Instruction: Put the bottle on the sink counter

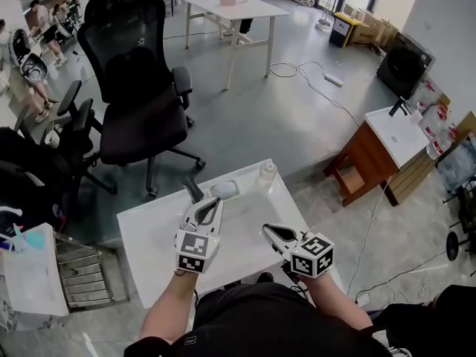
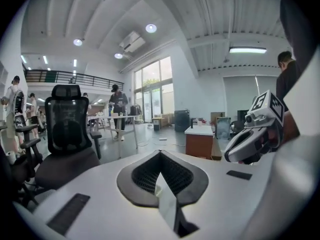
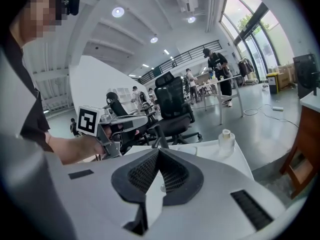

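A small clear bottle point(image 1: 268, 172) with a white cap stands upright at the far right corner of the white sink counter point(image 1: 149, 236); the right gripper view shows the bottle point(image 3: 226, 141) ahead and to the right. My left gripper point(image 1: 216, 202) hovers over the counter's middle, shut and empty, near the black faucet point(image 1: 193, 190) and the basin point(image 1: 225, 191). My right gripper point(image 1: 267, 230) hangs over the counter's near right part, shut with nothing in it. Neither gripper touches the bottle. In the left gripper view its jaws point(image 2: 160, 155) meet on nothing, and the right gripper point(image 2: 252, 136) shows at the right.
A black office chair point(image 1: 137, 88) stands beyond the counter, with a white table point(image 1: 230, 6) further back. A wooden vanity with a white top point(image 1: 387, 143) is to the right. A wire rack point(image 1: 85, 274) sits at the counter's left. Cables lie on the floor.
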`<action>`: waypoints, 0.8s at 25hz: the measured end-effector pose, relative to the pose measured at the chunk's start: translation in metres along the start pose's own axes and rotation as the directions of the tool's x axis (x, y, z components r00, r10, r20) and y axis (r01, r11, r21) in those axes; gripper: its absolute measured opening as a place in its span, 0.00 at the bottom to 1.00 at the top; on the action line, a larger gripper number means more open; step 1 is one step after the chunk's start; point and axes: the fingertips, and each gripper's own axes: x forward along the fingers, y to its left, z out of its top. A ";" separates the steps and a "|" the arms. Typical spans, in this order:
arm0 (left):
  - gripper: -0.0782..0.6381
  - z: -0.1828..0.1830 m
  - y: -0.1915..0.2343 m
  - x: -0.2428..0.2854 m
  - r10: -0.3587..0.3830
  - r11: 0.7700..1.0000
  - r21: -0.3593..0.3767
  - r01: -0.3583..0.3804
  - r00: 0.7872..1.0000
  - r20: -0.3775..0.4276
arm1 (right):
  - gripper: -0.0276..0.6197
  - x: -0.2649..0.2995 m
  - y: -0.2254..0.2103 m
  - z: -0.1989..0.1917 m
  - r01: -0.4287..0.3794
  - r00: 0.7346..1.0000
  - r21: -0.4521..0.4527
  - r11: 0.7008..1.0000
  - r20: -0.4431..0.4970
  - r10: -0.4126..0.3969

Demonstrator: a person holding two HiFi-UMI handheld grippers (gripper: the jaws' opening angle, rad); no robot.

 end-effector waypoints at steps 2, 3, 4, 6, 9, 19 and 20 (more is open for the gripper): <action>0.12 0.001 -0.001 -0.001 0.019 0.999 -0.037 -0.019 1.000 0.004 | 0.07 -0.006 -0.007 0.003 0.001 1.000 0.000 1.000 0.015 -0.001; 0.12 0.004 -0.003 0.000 0.024 0.999 -0.043 -0.023 1.000 0.008 | 0.07 -0.010 -0.012 0.006 0.004 1.000 -0.002 1.000 0.027 -0.004; 0.12 0.007 -0.005 0.002 0.028 0.999 -0.040 -0.028 1.000 0.009 | 0.07 -0.014 -0.018 0.009 0.007 0.999 -0.004 1.000 0.039 -0.007; 0.12 0.014 -0.006 0.005 0.042 0.999 -0.029 -0.041 0.999 0.004 | 0.07 -0.023 -0.027 0.014 0.007 0.998 -0.001 1.000 0.059 -0.007; 0.12 0.025 -0.009 0.008 0.058 0.997 -0.049 -0.057 0.998 0.006 | 0.06 -0.040 -0.041 0.018 0.012 0.996 0.010 1.000 0.089 -0.013; 0.12 0.064 -0.037 0.024 0.022 0.998 -0.057 -0.020 0.999 0.044 | 0.06 -0.089 -0.059 0.083 0.079 0.955 -0.126 0.989 0.295 -0.039; 0.12 0.068 -0.041 0.024 0.017 0.998 -0.058 -0.014 0.999 0.050 | 0.06 -0.091 -0.057 0.088 0.071 0.954 -0.135 0.988 0.300 -0.028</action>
